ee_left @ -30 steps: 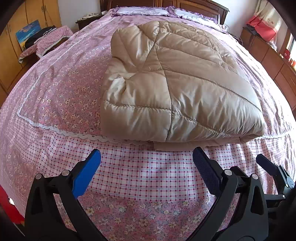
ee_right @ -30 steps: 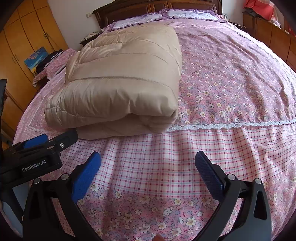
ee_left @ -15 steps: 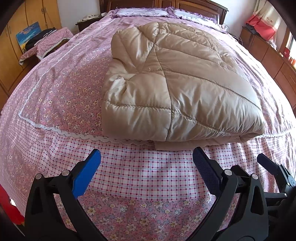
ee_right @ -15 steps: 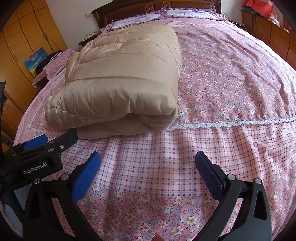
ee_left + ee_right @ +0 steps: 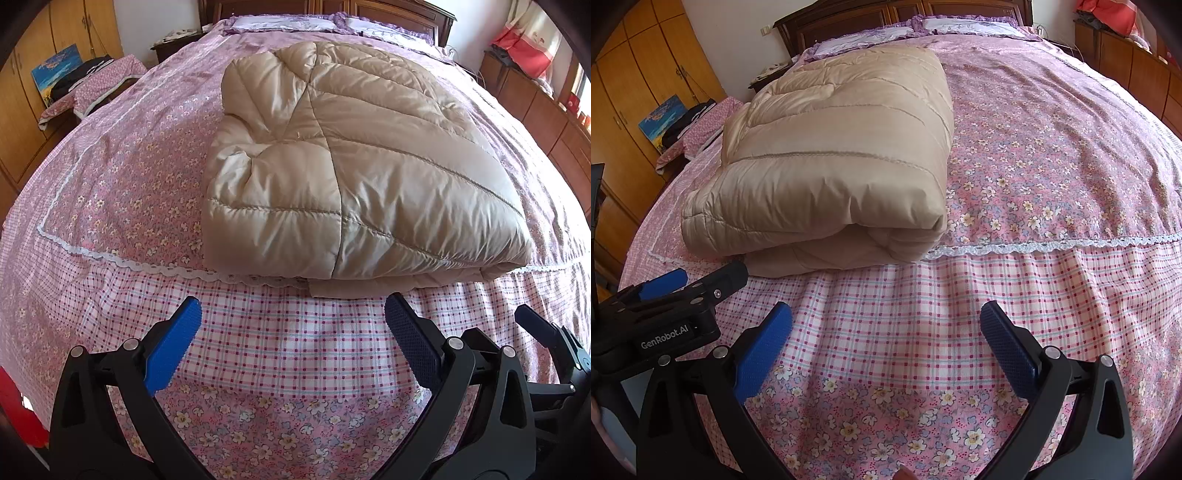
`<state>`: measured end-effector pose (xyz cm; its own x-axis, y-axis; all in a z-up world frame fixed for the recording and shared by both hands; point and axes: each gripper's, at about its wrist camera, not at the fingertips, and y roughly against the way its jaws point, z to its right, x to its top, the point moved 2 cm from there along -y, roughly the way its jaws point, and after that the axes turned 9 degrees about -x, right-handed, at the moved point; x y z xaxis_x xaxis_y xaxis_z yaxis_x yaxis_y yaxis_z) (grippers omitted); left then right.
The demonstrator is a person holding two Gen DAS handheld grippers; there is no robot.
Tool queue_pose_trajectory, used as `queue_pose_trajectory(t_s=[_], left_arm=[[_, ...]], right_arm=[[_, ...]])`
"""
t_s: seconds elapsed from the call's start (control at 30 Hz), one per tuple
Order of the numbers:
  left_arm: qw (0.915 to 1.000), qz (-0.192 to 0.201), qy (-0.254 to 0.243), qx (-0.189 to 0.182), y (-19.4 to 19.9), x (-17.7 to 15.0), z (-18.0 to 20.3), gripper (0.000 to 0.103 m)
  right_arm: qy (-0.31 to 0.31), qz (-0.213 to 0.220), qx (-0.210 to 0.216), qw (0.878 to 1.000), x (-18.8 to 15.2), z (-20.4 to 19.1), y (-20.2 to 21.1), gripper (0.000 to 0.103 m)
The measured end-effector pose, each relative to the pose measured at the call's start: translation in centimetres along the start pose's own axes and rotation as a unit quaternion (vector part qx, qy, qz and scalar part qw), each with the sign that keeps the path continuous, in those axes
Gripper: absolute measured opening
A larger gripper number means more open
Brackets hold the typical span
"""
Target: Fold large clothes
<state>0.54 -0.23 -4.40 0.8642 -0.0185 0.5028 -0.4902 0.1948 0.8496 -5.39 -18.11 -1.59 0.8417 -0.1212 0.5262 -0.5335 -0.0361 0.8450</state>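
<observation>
A beige quilted down garment (image 5: 351, 173) lies folded into a thick rectangular bundle on the pink floral bedspread (image 5: 122, 184); its folded end faces me near the lace seam. In the right wrist view the same bundle (image 5: 834, 162) sits at left of centre. My left gripper (image 5: 293, 343) hovers open over the checked part of the cover, just short of the bundle, holding nothing. My right gripper (image 5: 886, 347) is open and empty too, a little to the right of the bundle's end. The left gripper's body (image 5: 665, 317) shows at the left edge of the right wrist view.
The bed has a dark wooden headboard (image 5: 388, 11) and pillows (image 5: 864, 38) at the far end. Wooden wardrobes (image 5: 635, 96) and a cloth-covered side table (image 5: 92, 88) stand on the left. Low cabinets (image 5: 535, 103) run along the right wall.
Both grippers have drawn back slightly and stay open. The folded bundle has not moved.
</observation>
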Motion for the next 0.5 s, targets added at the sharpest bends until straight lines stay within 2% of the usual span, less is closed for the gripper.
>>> queue_pose_trajectory(t_s=[0.5], left_arm=[[1.0, 0.0, 0.0, 0.002, 0.04, -0.02, 0.0, 0.099]], right_arm=[[0.0, -0.001, 0.0, 1.0, 0.0, -0.12, 0.04, 0.098]])
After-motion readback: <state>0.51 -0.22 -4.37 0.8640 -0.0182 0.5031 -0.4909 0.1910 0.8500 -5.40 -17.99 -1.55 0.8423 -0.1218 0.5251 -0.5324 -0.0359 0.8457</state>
